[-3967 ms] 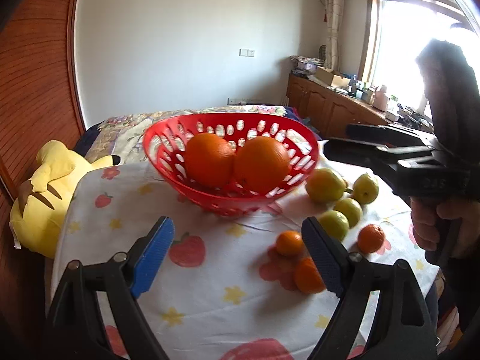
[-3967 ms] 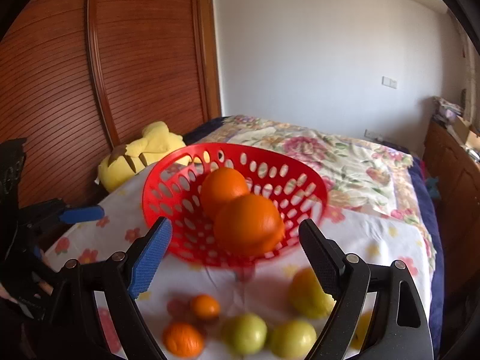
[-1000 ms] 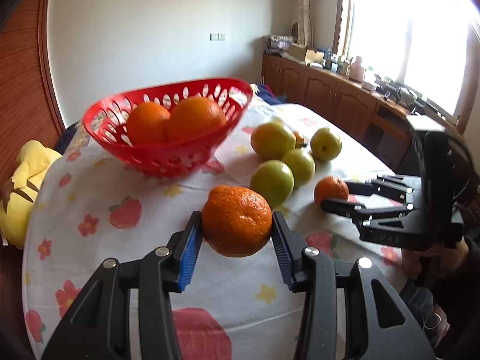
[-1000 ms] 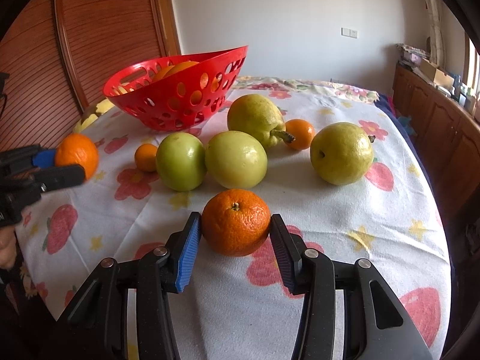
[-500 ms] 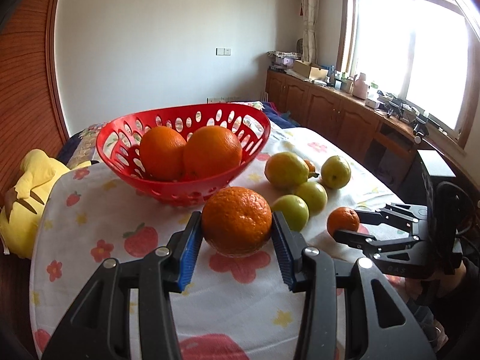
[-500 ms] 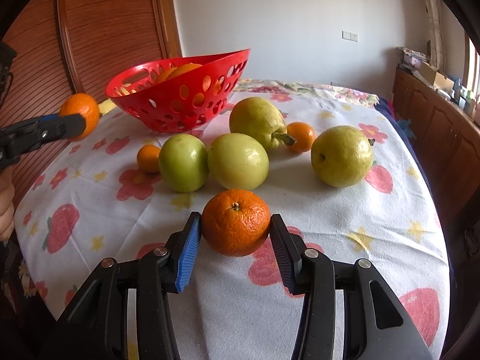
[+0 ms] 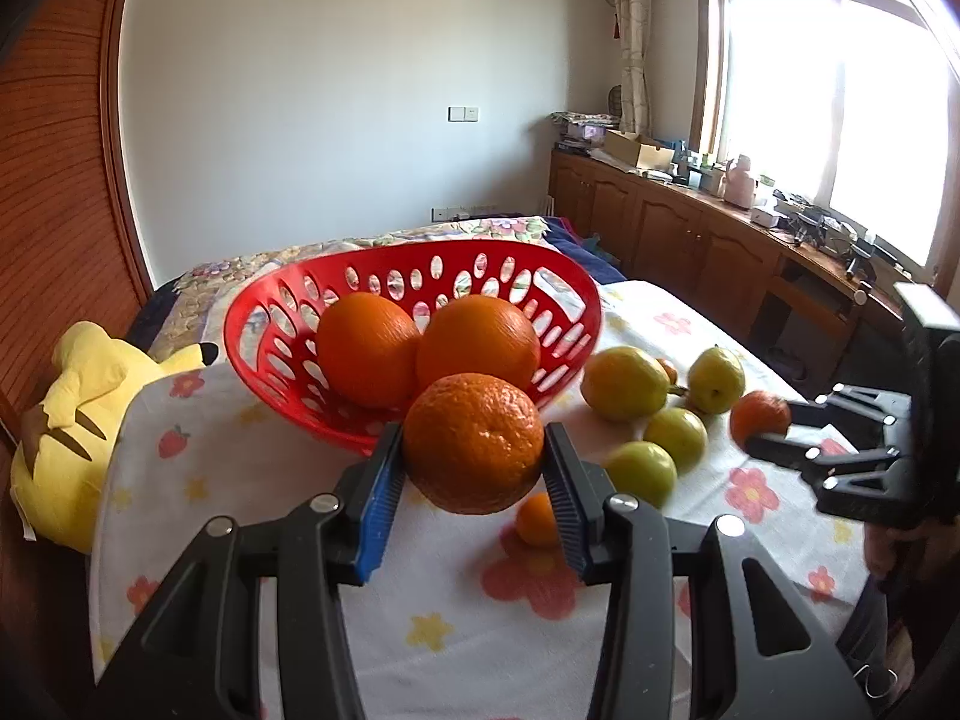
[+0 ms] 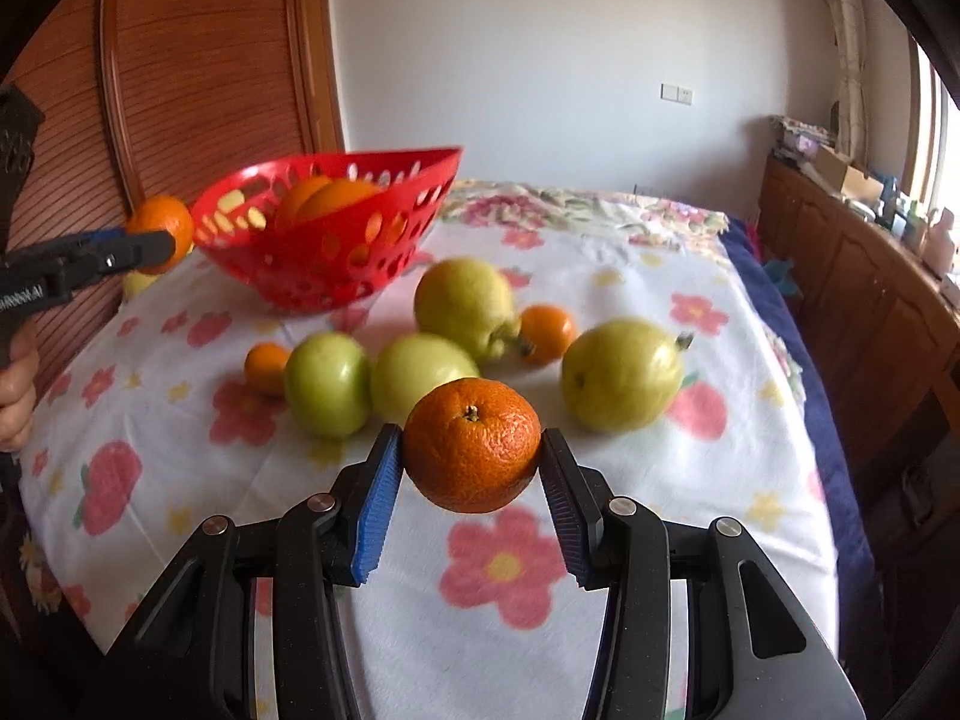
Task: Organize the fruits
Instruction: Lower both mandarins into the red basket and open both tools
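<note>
Two grippers, each clamped on one tangerine. Left gripper point(image 7: 474, 456) pinches its tangerine point(image 7: 474, 443) between the blue pads, clear of the cloth, just in front of the red basket point(image 7: 264, 336). Right gripper point(image 8: 471, 456) pinches the second tangerine point(image 8: 471, 444), stem end facing the camera, held above the flowered tablecloth point(image 8: 600, 570) on the near side of the fruit cluster.

Counts:
- Basket: 1, with 2 big oranges point(image 7: 367, 348) inside, touching each other.
- Green-yellow fruit on the cloth: 4. Two rounder green ones point(image 8: 327, 384) sit side by side, touching; two pear-shaped ones point(image 8: 621, 375) lie behind and to the right.
- Small tangerines loose on the cloth: 2. One point(image 8: 267, 367) sits just left of the green pair, the other point(image 8: 546, 333) sits against the far pear-shaped fruit.
- Total tangerines: 4, two gripped and two loose.

View differences:
- Left wrist view looks into the basket, so both oranges show whole. It also shows a yellow plush toy point(image 7: 66, 420) at the table's left edge, the window and the wooden cabinets, and the right gripper from the side with its fruit.
- Right wrist view shows the basket from the side, oranges only just above the rim. It shows all loose fruit unobstructed, plus the left gripper at the left edge, its tangerine level with the basket rim, and part of a hand point(image 8: 17, 387).
</note>
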Demonstrator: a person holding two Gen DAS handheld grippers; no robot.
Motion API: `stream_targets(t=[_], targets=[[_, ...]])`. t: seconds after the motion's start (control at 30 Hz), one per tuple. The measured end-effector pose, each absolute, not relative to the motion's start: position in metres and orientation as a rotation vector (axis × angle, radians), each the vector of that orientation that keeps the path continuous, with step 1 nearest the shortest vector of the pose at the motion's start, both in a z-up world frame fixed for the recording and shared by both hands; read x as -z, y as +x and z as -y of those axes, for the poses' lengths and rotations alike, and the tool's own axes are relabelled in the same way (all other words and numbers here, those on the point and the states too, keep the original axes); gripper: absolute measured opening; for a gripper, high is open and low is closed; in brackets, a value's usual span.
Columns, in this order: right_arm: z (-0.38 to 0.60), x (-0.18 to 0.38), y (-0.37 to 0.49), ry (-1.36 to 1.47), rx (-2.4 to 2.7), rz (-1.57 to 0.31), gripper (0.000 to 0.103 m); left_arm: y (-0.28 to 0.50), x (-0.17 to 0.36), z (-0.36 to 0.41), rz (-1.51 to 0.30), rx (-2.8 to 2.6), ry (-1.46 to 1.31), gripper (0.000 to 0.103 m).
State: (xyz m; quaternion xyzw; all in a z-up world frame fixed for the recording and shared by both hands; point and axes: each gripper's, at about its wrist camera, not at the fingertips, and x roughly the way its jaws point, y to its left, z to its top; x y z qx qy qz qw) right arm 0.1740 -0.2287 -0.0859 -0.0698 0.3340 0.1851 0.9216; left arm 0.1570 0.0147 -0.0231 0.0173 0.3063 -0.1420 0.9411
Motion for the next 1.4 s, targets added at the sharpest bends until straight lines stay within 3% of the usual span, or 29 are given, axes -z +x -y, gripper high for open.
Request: stream_targets(t=[0.77, 1.4], targets=[[0.172, 0.008, 0.239, -0.23, -0.478, -0.555, 0.047, 0.217, 0.038, -0.048, -0.639, 0.242, 0.015, 0.045], [0.119, 0.026, 0.298, -0.26, -0.524, -0.605, 0.047, 0.222, 0.041, -0.055, -0.612, 0.286, -0.016, 0.047]])
